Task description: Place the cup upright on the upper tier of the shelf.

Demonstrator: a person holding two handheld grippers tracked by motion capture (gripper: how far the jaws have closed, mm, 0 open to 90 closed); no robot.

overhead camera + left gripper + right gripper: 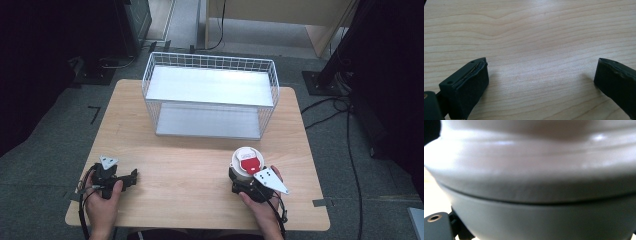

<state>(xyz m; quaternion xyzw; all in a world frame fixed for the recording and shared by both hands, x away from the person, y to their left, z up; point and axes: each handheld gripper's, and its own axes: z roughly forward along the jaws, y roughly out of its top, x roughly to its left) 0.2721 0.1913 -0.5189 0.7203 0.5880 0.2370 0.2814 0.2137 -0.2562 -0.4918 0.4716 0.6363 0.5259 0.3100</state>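
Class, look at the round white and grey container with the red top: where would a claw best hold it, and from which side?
Grip the container low around its grey lower body, coming level from the person's side. It stands upright, and the right claw already sits there; above, the white part bulges outward.

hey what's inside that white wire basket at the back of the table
The wire basket lies on its side, opening facing the person. Inside, in the high view, are just its two flat pale panels, upper and lower, with nothing resting on them. Its far side, behind the panels, is hidden.
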